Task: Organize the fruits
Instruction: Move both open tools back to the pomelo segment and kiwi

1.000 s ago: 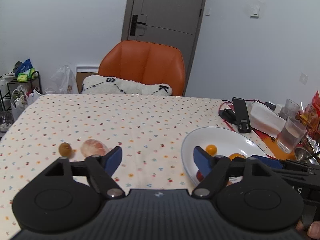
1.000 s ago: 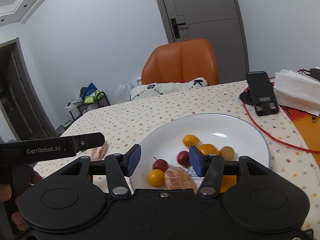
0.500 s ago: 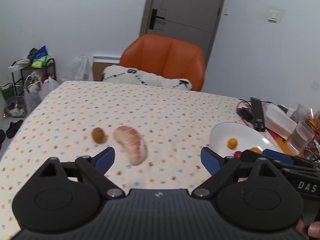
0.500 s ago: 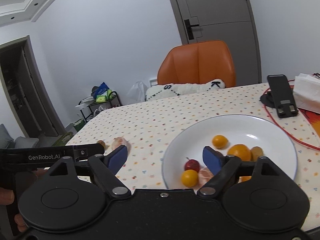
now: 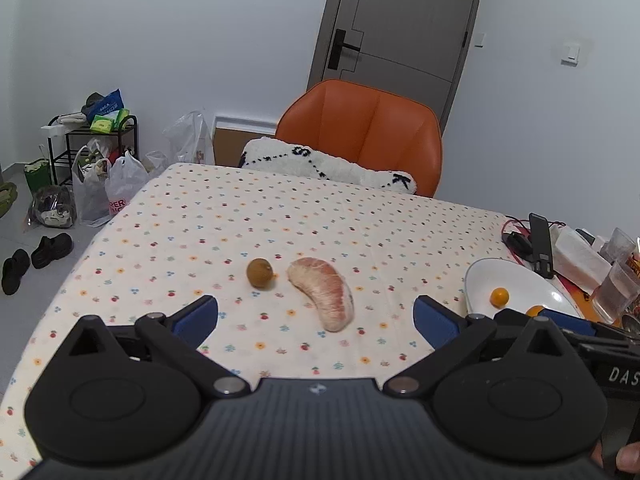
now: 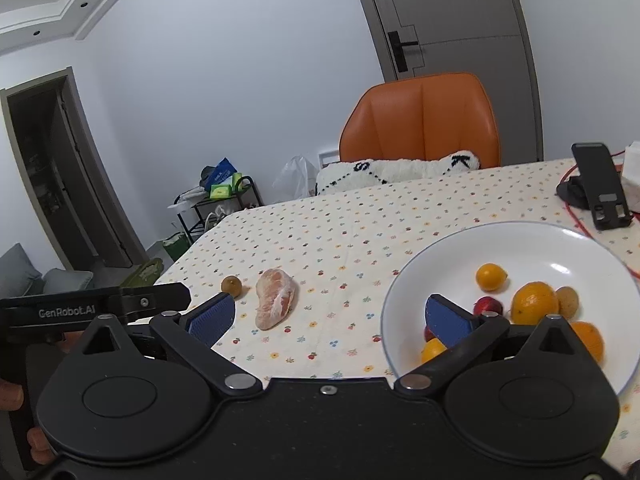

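Observation:
A peeled pink pomelo segment [image 5: 324,294] lies on the flowered tablecloth, with a small brown round fruit [image 5: 259,273] just left of it. My left gripper [image 5: 316,316] hovers open right in front of the segment, nothing between its fingers. At the right stands a white plate [image 6: 532,236] holding small oranges [image 6: 534,302], a red fruit [image 6: 488,306] and a brown one. My right gripper [image 6: 328,316] is open and empty at the plate's near-left rim; its right fingertip [image 6: 448,318] overlaps the plate. The segment [image 6: 277,298] and brown fruit [image 6: 231,285] also show in the right wrist view.
An orange chair [image 5: 362,132] with a white cushion [image 5: 328,166] stands at the table's far edge. A black phone stand [image 6: 600,184], red cable, tissue pack and glasses [image 5: 618,284] crowd the right side. Bags and a rack [image 5: 92,152] sit on the floor at left.
Both grippers have pulled back and swung left, their jaws spread wider. The pomelo segment now sits centred before the left gripper; the plate has slid to the right in both views.

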### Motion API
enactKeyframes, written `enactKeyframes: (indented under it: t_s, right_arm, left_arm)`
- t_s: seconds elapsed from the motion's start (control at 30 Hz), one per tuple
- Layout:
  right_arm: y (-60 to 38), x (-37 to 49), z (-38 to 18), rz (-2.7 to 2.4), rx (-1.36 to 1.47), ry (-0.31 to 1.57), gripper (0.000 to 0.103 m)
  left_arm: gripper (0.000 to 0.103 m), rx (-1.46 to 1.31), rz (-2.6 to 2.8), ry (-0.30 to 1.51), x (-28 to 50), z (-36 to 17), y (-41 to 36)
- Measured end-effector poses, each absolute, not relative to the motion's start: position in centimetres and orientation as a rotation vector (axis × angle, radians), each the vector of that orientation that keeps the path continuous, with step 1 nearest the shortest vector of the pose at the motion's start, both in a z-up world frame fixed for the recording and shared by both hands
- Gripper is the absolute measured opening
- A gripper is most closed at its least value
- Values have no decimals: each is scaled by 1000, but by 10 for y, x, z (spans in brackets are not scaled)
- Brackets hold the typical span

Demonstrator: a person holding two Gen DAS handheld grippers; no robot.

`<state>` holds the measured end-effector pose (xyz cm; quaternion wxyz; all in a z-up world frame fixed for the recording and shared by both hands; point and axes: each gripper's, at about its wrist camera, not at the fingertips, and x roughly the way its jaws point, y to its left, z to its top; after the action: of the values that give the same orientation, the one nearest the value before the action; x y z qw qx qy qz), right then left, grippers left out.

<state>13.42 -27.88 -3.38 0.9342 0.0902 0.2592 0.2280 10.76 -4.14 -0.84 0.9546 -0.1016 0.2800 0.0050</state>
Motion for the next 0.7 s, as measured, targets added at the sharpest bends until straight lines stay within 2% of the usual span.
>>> enactKeyframes:
  t_s: [0.57, 0.67, 0.7]
  right_arm:
    - [-234, 143, -41, 562, 136, 570, 103]
    - [-229, 148, -44, 572, 135, 582, 100]
    - [-227, 151, -46, 568, 137, 591, 95]
  left_arm:
    - [103, -193, 89, 575, 108, -24, -9]
    - [103, -207, 89, 601, 113, -29, -3]
    - [102, -206, 84, 605, 114, -31, -1]
